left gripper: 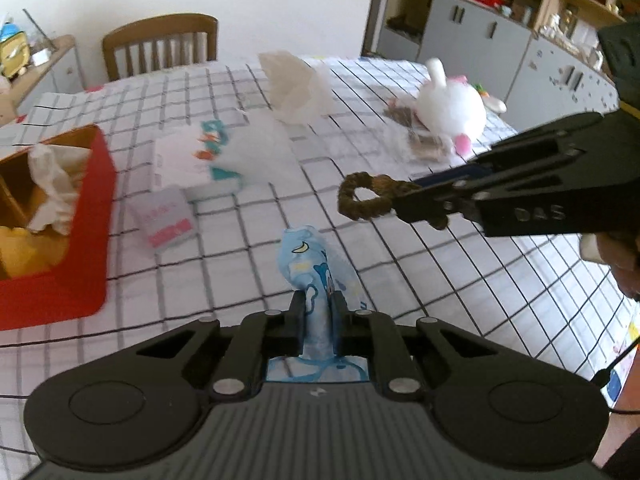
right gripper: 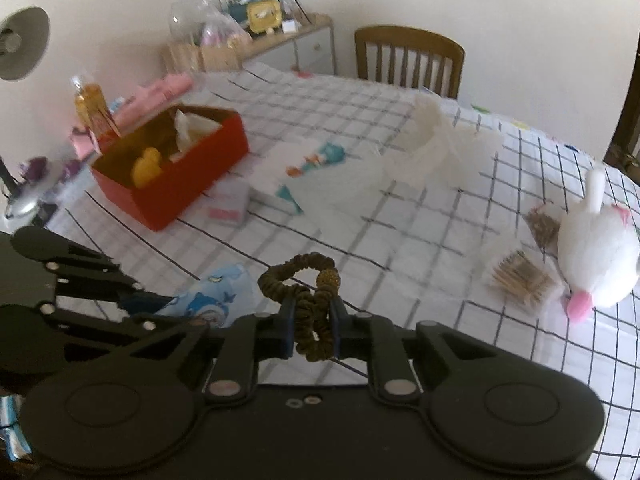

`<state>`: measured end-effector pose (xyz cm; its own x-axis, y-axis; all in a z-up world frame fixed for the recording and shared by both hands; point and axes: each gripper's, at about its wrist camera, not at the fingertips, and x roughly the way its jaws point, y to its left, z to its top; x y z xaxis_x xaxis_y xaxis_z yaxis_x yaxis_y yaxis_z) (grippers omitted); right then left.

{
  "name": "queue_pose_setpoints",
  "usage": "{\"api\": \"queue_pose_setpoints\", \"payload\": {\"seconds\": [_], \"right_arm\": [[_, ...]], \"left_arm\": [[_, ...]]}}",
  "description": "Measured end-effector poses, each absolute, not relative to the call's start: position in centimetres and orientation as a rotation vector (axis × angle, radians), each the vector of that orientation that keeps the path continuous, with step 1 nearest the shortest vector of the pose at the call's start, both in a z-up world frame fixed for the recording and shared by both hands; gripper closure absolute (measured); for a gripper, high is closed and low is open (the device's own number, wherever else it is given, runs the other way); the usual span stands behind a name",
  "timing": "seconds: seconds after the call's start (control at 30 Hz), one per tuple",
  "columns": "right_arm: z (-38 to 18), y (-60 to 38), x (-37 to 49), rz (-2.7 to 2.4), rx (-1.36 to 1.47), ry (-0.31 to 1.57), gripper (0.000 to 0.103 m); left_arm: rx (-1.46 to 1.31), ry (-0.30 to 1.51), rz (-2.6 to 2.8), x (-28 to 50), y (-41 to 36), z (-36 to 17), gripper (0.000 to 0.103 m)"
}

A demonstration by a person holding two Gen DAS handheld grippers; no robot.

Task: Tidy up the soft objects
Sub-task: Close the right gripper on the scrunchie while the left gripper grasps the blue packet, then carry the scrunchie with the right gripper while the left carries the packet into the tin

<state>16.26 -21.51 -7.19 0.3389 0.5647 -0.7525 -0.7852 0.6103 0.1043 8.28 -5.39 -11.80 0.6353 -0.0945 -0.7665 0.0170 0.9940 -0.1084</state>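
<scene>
Red is your landmark: the red box (right gripper: 172, 168) sits toward the far left of the checked tablecloth (left gripper: 440, 280), already holding crumpled tissue (left gripper: 52, 184) and something yellow (right gripper: 146, 166).

Your left claw (left gripper: 318, 308) is clamped on a blue printed packet (left gripper: 308, 256), which stands up out of the jaws, well to the right of the box and clear of the cloth. Your right claw (right gripper: 314, 322) is pinched shut on a brown hair scrunchie (right gripper: 300, 280), farther right of the box again, its loop hanging free beyond the tips.

Both grips look thin to me. The packet is held only at its lower end, so a quick swing toward the box could let it fold over or slide out. The scrunchie is caught by a bunched section; its stretch may let it creep through the pads and drop short of the box.

Between you and the box lie a small pink-and-grey pack (left gripper: 166, 220) and a white wrapper with teal print (left gripper: 204, 156); a low approach could drag either along. The two claws are also near each other, so heading for the box together risks a bump at its rim. The white plush toy (right gripper: 596, 256), far right of the box, waits untouched.
</scene>
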Motion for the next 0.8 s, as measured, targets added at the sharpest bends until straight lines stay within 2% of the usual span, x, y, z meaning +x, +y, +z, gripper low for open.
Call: {"api": "queue_pose_setpoints", "payload": {"seconds": [0.8], "right_arm": [[0.4,-11.3,12.9,1.024,-0.228,0.714,0.087]], "left_arm": [[-0.085,0.743,0.124,6.9,7.8,-3.5,0.091]]}}
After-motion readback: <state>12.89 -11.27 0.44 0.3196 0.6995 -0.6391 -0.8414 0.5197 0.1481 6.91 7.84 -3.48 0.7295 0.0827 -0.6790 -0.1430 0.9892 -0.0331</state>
